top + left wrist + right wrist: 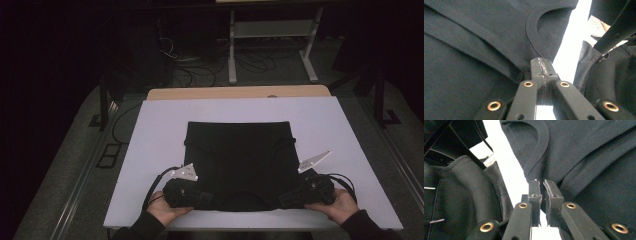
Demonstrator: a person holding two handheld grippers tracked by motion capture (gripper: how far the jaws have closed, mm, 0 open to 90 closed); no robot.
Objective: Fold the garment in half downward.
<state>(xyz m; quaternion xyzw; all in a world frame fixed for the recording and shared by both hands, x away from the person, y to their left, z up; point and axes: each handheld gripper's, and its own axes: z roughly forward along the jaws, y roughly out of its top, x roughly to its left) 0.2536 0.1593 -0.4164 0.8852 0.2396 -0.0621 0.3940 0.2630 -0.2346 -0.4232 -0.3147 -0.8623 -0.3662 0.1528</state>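
A black T-shirt (239, 160) lies flat on a white board (150, 150), its collar at six o'clock, nearest the person. The left gripper (186, 192) sits at seven o'clock with jaws pressed together at the shoulder seam beside the collar (534, 37). The right gripper (300, 192) sits at five o'clock, jaws nearly closed, pinching the other shoulder edge. To fold well, both hands likely need to lift evenly and keep the fabric taut, so neither shoulder slips free.
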